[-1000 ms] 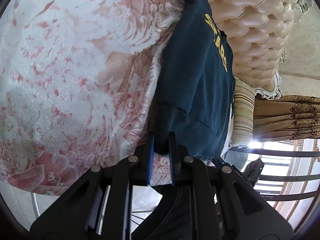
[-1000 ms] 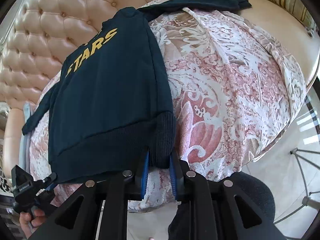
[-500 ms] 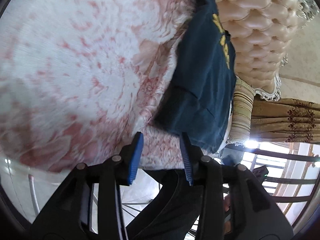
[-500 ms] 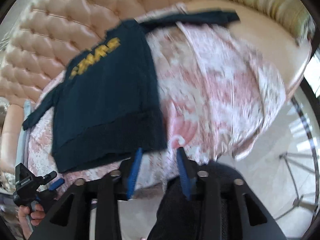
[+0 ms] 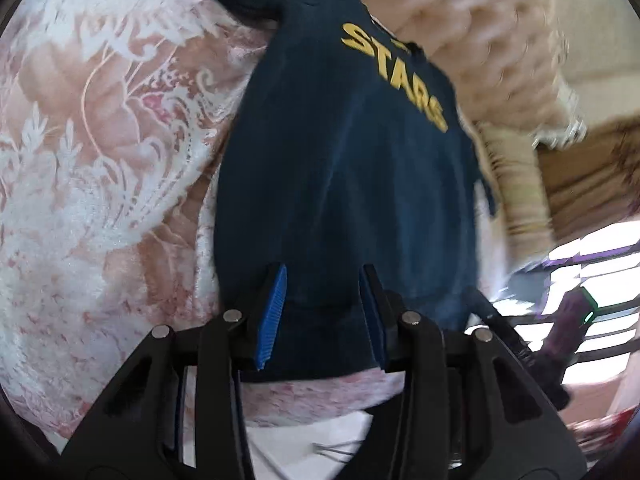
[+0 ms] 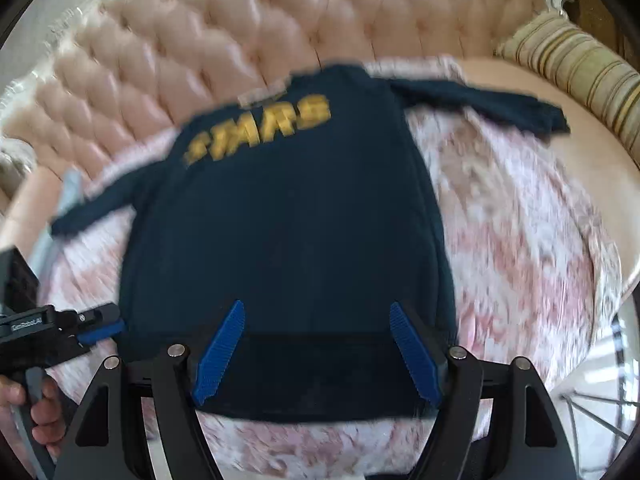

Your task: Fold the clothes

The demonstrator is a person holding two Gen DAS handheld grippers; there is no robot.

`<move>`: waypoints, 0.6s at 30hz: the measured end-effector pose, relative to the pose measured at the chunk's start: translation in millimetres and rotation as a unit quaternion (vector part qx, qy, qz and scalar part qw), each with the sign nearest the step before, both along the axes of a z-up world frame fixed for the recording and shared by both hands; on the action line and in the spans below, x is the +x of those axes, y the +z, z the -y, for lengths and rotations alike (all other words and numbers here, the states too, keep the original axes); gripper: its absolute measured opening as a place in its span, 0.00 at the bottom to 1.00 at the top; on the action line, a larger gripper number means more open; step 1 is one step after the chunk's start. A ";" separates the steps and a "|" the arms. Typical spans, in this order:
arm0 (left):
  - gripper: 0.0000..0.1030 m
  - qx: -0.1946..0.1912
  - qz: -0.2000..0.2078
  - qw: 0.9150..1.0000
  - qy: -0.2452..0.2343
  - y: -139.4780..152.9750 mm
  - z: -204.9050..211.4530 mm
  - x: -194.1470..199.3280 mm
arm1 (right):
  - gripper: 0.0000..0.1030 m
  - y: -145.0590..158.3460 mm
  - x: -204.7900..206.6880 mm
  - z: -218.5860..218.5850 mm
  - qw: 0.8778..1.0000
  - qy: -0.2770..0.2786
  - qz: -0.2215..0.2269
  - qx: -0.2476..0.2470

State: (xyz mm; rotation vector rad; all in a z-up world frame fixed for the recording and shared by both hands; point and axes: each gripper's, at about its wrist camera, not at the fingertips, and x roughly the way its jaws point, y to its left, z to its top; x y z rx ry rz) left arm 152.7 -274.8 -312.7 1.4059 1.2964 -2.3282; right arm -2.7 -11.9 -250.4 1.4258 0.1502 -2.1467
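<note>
Here, navy sweatshirt (image 6: 288,216) flat on pink floral bedspread (image 6: 516,240), tufted headboard (image 6: 224,36) behind, left hand-held gripper (image 5: 322,312) spread, right hand-held gripper (image 6: 316,352) opening, both empty.

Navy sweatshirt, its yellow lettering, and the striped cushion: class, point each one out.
Navy sweatshirt (image 6: 288,232): right wrist view, middle of its body.
Yellow lettering (image 5: 394,70): left wrist view, mid-word.
Striped cushion (image 6: 576,76): right wrist view, its middle.

Sweatshirt (image 6: 288,220): dark navy, yellow block lettering. Cover (image 5: 100,168) beneath: pink-red and white floral lace. Headboard (image 6: 240,28): tufted peach-beige. Pillow (image 6: 580,76): cream with gold stripes, probably, through blur. Gripper pads (image 6: 218,354): blue.
</note>
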 end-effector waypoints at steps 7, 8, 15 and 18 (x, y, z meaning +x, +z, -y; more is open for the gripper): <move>0.45 -0.143 0.020 0.989 -0.036 12.1 -31.9 -3.0 | 0.82 -14.8 13.1 1.5 0.999 0.021 -0.009 0.030; 0.45 -0.151 0.021 0.988 -0.036 13.9 -31.5 -4.8 | 0.82 -15.4 14.7 0.6 0.999 0.021 -0.011 0.031; 0.49 -0.181 0.026 0.982 -0.040 14.7 -37.9 -3.1 | 0.82 -15.4 21.6 -1.4 0.999 0.019 -0.008 0.050; 0.50 -0.180 0.019 0.983 -0.042 14.1 -39.8 -7.4 | 0.82 -10.1 26.4 -1.3 0.998 0.007 -0.013 0.064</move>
